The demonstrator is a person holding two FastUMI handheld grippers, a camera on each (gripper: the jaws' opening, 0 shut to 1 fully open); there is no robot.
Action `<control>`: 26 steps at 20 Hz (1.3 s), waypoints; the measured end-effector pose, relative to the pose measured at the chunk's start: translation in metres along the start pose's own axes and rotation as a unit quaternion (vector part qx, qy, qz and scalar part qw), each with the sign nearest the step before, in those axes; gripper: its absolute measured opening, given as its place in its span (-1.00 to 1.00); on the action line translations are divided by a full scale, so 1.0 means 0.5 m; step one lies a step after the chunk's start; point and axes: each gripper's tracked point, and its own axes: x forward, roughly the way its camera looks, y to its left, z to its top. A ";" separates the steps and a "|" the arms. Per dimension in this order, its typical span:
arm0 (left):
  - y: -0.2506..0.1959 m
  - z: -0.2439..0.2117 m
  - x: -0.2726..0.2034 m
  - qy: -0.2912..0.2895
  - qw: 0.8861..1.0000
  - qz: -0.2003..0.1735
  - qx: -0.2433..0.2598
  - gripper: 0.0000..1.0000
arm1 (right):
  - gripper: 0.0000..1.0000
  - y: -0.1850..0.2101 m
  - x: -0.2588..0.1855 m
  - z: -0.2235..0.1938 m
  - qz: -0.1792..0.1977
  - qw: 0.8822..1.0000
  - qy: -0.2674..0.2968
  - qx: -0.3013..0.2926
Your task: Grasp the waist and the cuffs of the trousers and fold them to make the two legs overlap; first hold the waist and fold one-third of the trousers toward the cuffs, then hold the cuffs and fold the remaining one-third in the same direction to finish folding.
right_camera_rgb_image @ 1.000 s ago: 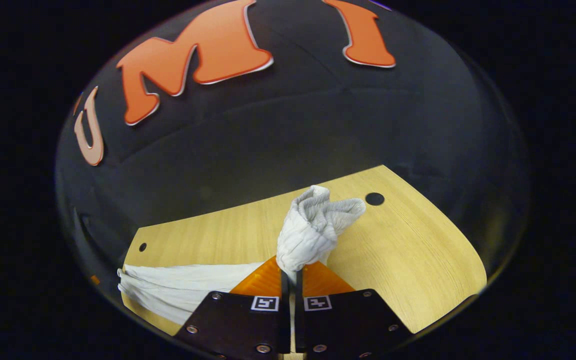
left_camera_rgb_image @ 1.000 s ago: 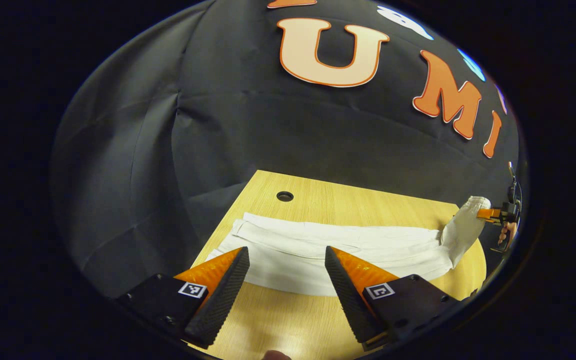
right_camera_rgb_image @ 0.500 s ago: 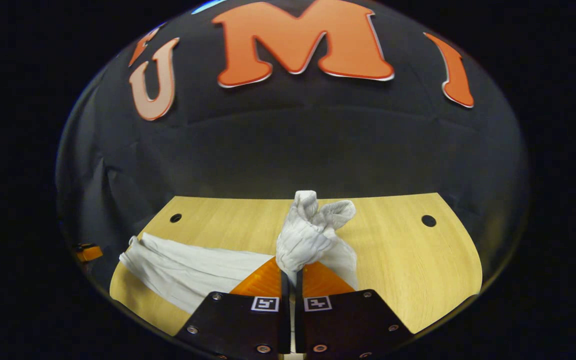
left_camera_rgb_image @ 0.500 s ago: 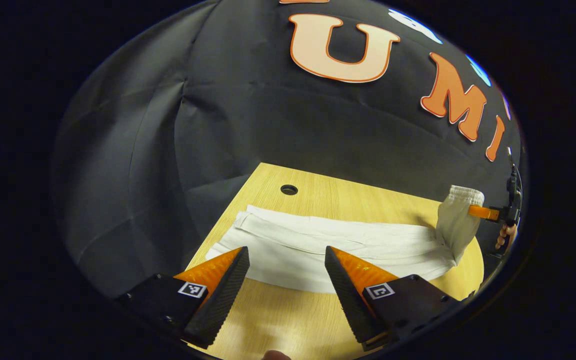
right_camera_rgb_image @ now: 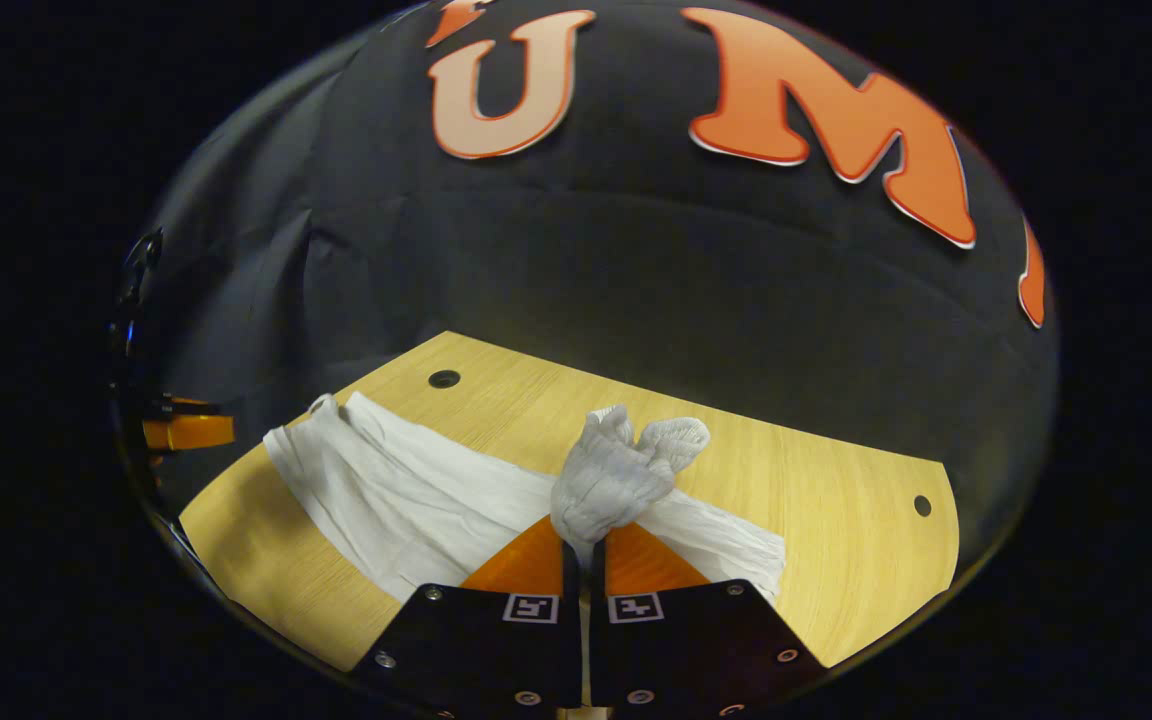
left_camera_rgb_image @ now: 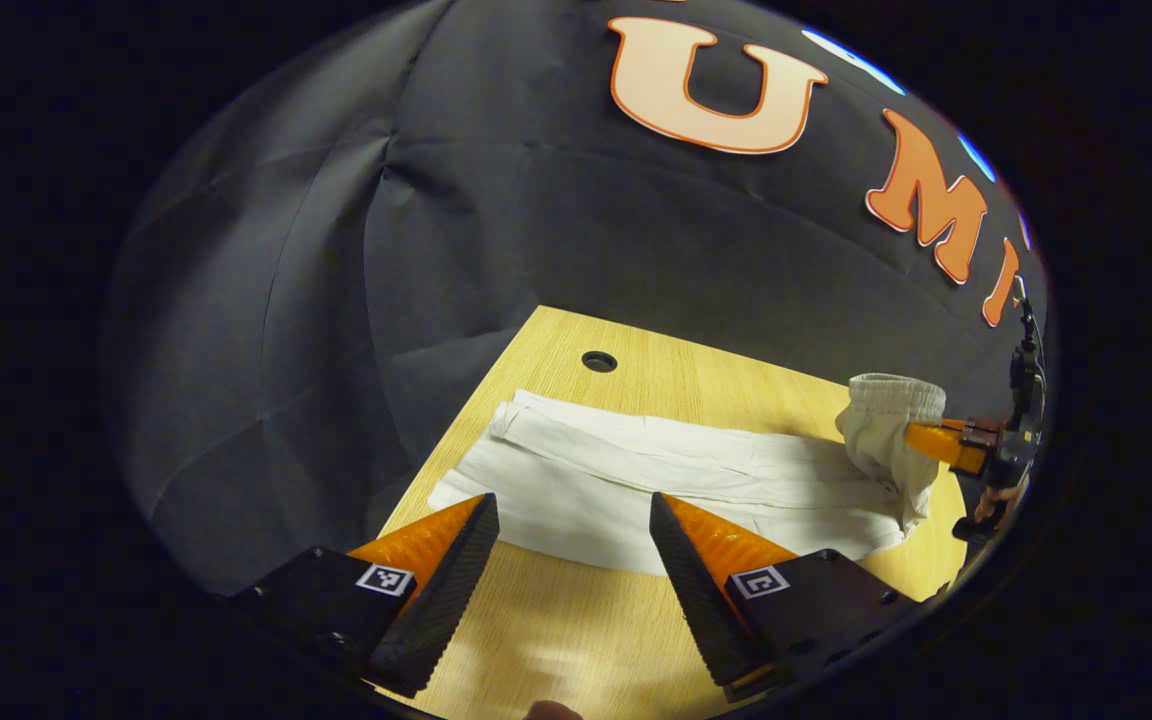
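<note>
While the right gripper [right_camera_rgb_image: 584,545] pinches the trousers' [left_camera_rgb_image: 636,480] raised waist [right_camera_rgb_image: 616,475], left gripper [left_camera_rgb_image: 574,540] agape just beside the cuffs [left_camera_rgb_image: 511,425].

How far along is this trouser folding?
Done: the white trousers lie as one long narrow strip on the wooden table, legs apparently overlapped. In hand: the right gripper is shut on the waist, lifted above the strip. Left: laying that third down and folding the cuffs. The left gripper is open.
</note>
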 end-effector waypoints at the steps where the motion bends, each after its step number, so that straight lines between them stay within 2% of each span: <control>1: 0.002 -0.005 0.001 0.005 1.000 -0.002 -0.005 0.99 | -0.92 0.025 0.013 -0.018 0.004 1.000 0.012 -0.016; 2: 0.003 -0.010 0.008 0.010 1.000 -0.004 -0.010 0.98 | -0.91 0.051 0.022 -0.041 0.014 0.999 0.029 -0.029; 3: 0.006 -0.016 0.014 0.016 1.000 -0.006 -0.015 1.00 | -0.77 0.077 0.029 -0.071 0.023 0.998 0.046 -0.039; 6: 0.004 -0.032 0.029 0.034 0.999 -0.015 -0.033 0.99 | -0.62 0.130 0.056 -0.123 0.024 0.994 0.076 -0.075; 8: 0.006 -0.050 0.044 0.052 0.997 -0.024 -0.055 1.00 | -0.44 0.160 0.057 -0.153 0.031 0.990 0.094 -0.099; 9: 0.006 -0.062 0.055 0.064 0.995 -0.028 -0.069 1.00 | -0.27 0.178 0.052 -0.161 0.046 0.989 0.098 -0.101; 10: 0.003 -0.069 0.061 0.075 0.993 -0.032 -0.085 0.98 | -0.20 0.200 0.044 -0.166 0.064 0.988 0.103 -0.093; 11: -0.001 -0.075 0.066 0.083 0.991 -0.036 -0.102 0.99 | 0.28 0.221 0.042 -0.168 0.079 0.987 0.106 -0.087; 13: 0.000 -0.085 0.069 0.097 0.985 -0.045 -0.137 0.99 | 0.84 0.236 0.033 -0.161 0.088 0.988 0.099 -0.085; 14: 0.001 -0.090 0.067 0.106 0.981 -0.049 -0.155 1.00 | 0.92 0.237 0.023 -0.152 0.093 0.988 0.093 -0.083; 16: 0.003 -0.094 0.074 0.117 0.970 -0.053 -0.205 0.99 | 0.99 0.241 0.008 -0.137 0.101 0.989 0.082 -0.075; 20: 0.024 -0.088 0.094 0.115 0.931 -0.049 -0.342 0.99 | 0.99 0.184 -0.046 -0.085 0.085 0.994 0.048 -0.053; 22: 0.056 -0.087 0.095 0.102 0.916 -0.032 -0.387 0.98 | 0.99 0.127 -0.079 -0.066 0.066 0.996 0.034 -0.043; 23: 0.071 -0.086 0.094 0.095 0.908 -0.022 -0.407 0.92 | 0.99 0.092 -0.095 -0.056 0.054 0.997 0.028 -0.037; 24: 0.084 -0.089 0.098 0.096 0.901 -0.013 -0.423 0.98 | 0.98 0.066 -0.103 -0.051 0.044 0.998 0.024 -0.032; 26: 0.109 -0.089 0.111 0.087 0.891 0.002 -0.446 0.98 | 0.98 0.011 -0.126 -0.046 0.020 0.999 0.019 -0.024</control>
